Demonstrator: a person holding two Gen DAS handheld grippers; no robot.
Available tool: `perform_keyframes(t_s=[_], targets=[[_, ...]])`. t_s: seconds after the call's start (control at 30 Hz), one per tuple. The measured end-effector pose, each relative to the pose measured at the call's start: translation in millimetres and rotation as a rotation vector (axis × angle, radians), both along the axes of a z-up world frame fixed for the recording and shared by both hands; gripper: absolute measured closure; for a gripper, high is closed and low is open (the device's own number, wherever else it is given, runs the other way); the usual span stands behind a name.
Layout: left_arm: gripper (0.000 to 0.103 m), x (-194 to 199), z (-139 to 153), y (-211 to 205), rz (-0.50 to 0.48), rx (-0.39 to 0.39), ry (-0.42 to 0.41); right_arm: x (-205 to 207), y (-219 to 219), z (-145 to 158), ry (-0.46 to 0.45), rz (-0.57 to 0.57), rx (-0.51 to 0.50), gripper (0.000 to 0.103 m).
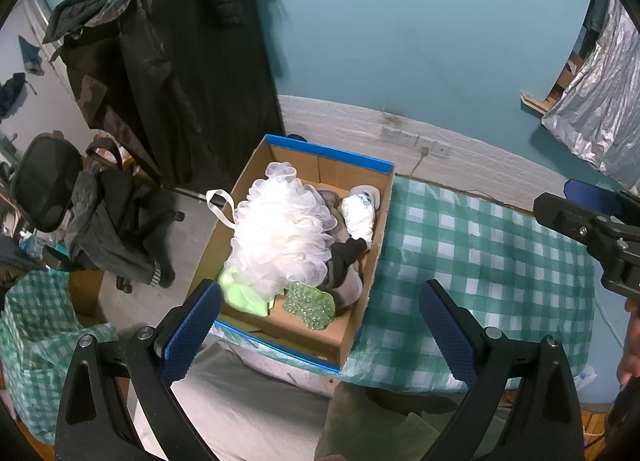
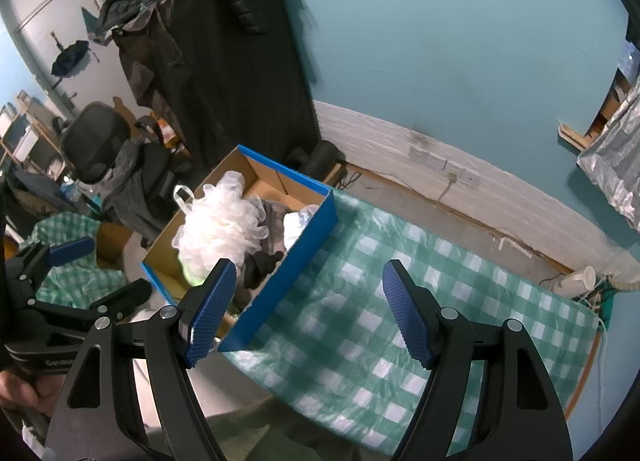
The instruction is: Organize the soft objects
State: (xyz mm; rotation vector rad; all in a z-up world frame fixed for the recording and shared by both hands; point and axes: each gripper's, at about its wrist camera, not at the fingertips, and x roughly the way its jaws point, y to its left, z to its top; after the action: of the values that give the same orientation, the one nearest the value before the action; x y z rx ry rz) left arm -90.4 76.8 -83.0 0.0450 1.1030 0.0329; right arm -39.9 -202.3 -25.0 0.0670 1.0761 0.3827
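A blue-edged cardboard box [image 1: 362, 261] stands at the left end of a green checked tablecloth [image 1: 480, 253]. In it lie a white mesh bath pouf [image 1: 280, 233], a white rolled bundle [image 1: 358, 213], dark and grey cloth [image 1: 344, 261], a light green soft item [image 1: 240, 293] and a green beaded pad [image 1: 310, 303]. My left gripper [image 1: 320, 325] is open and empty, above the box's near end. My right gripper [image 2: 308, 313] is open and empty, over the cloth just right of the box [image 2: 288, 261]. The pouf [image 2: 220, 225] also shows in the right wrist view.
A black wardrobe draped with jackets [image 1: 180, 61] and an office chair with clothes [image 1: 100, 213] stand left of the table. A checked bag [image 1: 36, 333] sits at lower left. Wall sockets [image 1: 416, 141] and a cable run along the white skirting. A silver cover [image 1: 600, 101] hangs at right.
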Motion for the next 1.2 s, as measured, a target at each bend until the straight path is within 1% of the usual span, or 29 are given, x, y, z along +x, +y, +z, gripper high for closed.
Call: perform_keyframes(t_s=[0.63, 1.2], targets=[[0.003, 7.3, -2.4, 1.3, 0.034, 0.003, 0.013, 18.6, 7.2, -0.8, 0.002, 0.03, 0.01, 0.028], [0.003, 8.5, -5.5, 6.6, 0.062, 0.001, 0.02, 21.2, 10.9, -1.3, 0.002, 0.044, 0.013, 0.028]])
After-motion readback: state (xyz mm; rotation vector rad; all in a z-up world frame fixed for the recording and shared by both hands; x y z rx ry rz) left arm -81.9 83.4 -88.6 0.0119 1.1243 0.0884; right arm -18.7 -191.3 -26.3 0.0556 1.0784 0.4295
